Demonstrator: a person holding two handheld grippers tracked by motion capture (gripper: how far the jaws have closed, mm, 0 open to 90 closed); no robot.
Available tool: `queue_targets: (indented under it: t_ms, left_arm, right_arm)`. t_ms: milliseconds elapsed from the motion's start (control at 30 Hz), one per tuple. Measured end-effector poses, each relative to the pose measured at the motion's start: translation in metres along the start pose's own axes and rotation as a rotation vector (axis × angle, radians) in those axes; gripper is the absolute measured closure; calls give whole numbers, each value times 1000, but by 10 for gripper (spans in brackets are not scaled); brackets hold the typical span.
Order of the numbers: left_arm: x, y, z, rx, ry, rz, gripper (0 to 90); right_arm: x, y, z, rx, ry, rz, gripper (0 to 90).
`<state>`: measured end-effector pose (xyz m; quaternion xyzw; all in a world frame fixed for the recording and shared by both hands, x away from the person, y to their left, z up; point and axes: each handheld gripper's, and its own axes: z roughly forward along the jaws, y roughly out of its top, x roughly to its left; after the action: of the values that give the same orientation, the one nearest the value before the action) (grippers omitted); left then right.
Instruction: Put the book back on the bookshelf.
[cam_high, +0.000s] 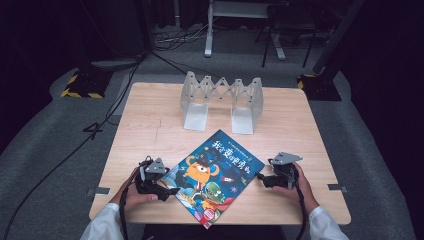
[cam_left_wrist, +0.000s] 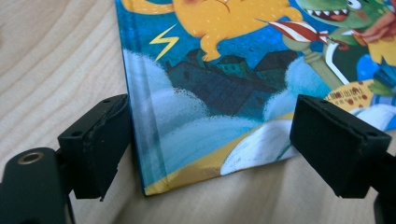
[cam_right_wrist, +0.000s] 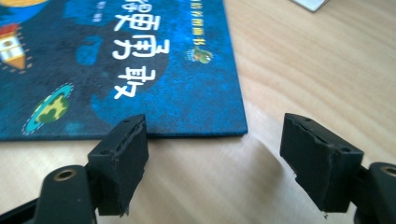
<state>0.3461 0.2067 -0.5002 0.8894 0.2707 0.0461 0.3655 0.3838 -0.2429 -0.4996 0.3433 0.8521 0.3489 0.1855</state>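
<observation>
Overhead, picture book (cam_high: 212, 175) lay flat on table (cam_high: 145, 125) between left gripper (cam_high: 170, 191) and right gripper (cam_high: 261, 176). Left gripper view had jaws spread wide, straddling the book's spine corner; right gripper view had jaws released, just short of the book's other corner.

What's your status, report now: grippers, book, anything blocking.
Left gripper open, jaws astride the book's spine corner. Right gripper open, just short of the opposite corner. Book flat on the table, not lifted. Bookstand behind, well apart.
</observation>
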Motion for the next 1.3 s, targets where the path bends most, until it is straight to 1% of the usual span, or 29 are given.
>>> queue_targets:
  t_ms: [133, 167, 200, 233, 267, 300, 367, 467, 500, 567, 667, 733, 833, 900, 967, 1100, 1133, 1167, 1200, 1300]
  left_arm:
    - [-7, -5, -3, -6, -1, -6, 143]
    - [-7, -5, -3, -6, -1, -6, 144]
    - [-10, -7, -4, -7, 1, -9, 144]
    - [-11, -8, -4, -12, 3, -8, 144]
    - [-11, -8, -4, -12, 3, -8, 144]
    - [-13, -9, -5, -12, 5, -18, 144]
    - [-17, -11, -6, -10, 5, -12, 145]
    - [-23, -12, -6, -12, -7, -12, 147]
    - [-25, -13, -6, -16, -12, -10, 148]
    - [-29, -13, -6, -16, -21, -7, 149]
    - [-34, -13, -4, -25, -26, -12, 150]
    - [-38, -13, -3, -30, -32, -15, 151]
    - [-42, -13, -1, -38, -59, -9, 154]
    - [-47, -11, 1, -39, -77, -3, 157]
    - [-51, -9, 4, -33, -86, 15, 159]
    - [-60, -4, 9, -27, -88, 36, 161]
    - [-61, -3, 10, -29, -96, 42, 161]
    - [-62, -2, 11, -30, -103, 45, 161]
    - [-62, -2, 11, -30, -103, 45, 162]
    - [-67, 1, 16, -33, -109, 50, 164]
  right_arm:
    - [-3, 8, 8, -1, -29, 19, 243]
    - [-3, 8, 8, -1, -29, 19, 243]
    - [-4, 11, 11, 9, -50, 40, 258]
    - [-3, 11, 11, 9, -57, 50, 267]
    - [-3, 11, 11, 9, -57, 50, 267]
    - [-3, 11, 11, 10, -58, 58, 278]
    - [1, 9, 7, 18, -42, 65, 279]
    - [11, 3, -1, 26, -8, 16, 278]
    - [13, 1, -4, 26, 5, 8, 277]
    - [18, -3, -8, 23, 47, -19, 274]
    - [25, -5, -12, 33, 77, -45, 274]
    - [28, -5, -13, 34, 87, -69, 274]
    - [31, -3, -12, 38, 92, -79, 268]
    - [31, -2, -11, 38, 86, -78, 259]
    - [30, 0, -9, 34, 75, -73, 257]
    - [24, 1, -7, 32, 45, -62, 256]
    - [22, 1, -6, 29, 42, -55, 256]
    - [20, 0, -7, 27, 37, -44, 255]
    - [20, 0, -7, 27, 37, -44, 255]
    - [14, -2, -7, 26, 32, -23, 255]
